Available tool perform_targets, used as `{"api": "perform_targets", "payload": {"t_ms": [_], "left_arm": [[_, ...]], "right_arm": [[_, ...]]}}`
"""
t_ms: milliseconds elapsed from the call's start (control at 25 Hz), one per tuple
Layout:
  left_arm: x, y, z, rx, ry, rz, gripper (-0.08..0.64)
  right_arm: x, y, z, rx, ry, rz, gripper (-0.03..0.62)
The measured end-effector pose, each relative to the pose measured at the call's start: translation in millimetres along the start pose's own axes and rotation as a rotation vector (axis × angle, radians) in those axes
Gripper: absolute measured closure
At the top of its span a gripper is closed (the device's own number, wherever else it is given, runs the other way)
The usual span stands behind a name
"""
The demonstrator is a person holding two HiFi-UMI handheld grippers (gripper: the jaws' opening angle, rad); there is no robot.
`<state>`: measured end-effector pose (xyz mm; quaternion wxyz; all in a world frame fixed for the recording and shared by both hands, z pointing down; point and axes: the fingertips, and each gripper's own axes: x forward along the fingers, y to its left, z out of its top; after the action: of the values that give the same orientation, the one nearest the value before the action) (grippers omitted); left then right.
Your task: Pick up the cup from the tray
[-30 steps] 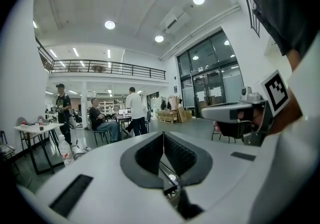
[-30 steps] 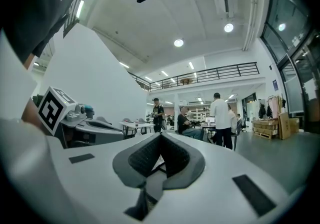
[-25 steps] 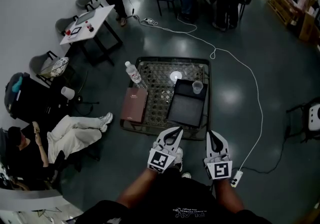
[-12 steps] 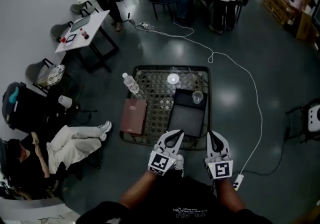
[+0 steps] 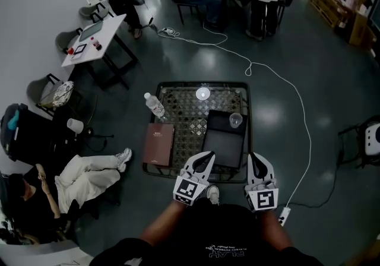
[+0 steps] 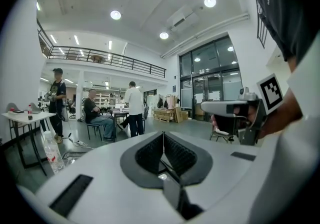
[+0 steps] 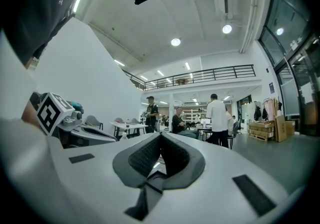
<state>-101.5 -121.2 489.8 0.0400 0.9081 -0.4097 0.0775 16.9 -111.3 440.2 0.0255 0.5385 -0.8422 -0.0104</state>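
Holding left gripper and right gripper pinched together, empty, well short of tray, leaving cup untouched, whole pickup pending.

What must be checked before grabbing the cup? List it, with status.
1. Cup standing on the tray, at its far right corner: ok.
2. Space around the cup: ok; water bottle and book lie well to the left.
3. Right hand-held gripper open for the cup: not ok, jaws shut.
4. Left hand-held gripper empty: ok, shut on nothing.
5. Cup's contents: cannot tell.
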Motion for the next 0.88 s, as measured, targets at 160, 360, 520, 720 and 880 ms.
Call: {"api": "perform_targets", "payload": {"t_ms": [160, 360, 520, 720, 880], "left_arm": [[8.7, 5.0, 2.4, 0.004, -0.012, -0.018, 0.548], [17.8, 6.2, 6.1, 0.012, -0.020, -0.041, 0.548], [24.7, 7.1, 5.6, 0.010, -0.023, -0.050, 0.548], [37.6, 6.1, 5.9, 0.018, -0.018, -0.050, 0.548], [53.7, 4.8, 4.1, 0.023, -0.010, -0.038, 0.548]], "right_arm": [[7.8, -2.5, 0.9, -0.014, -0.013, -0.005, 0.584], [9.8, -7.1, -7.9, -0.011, 0.028, -0.033, 0.584], [14.4, -9.3, -6.1, -0.010, 0.013, -0.031, 0.584], [19.0, -16.0, -6.1, -0.018, 0.014, -0.012, 0.584], [28.4, -26.4, -6.2, -0.014, -0.035, 0.020, 0.584]]}}
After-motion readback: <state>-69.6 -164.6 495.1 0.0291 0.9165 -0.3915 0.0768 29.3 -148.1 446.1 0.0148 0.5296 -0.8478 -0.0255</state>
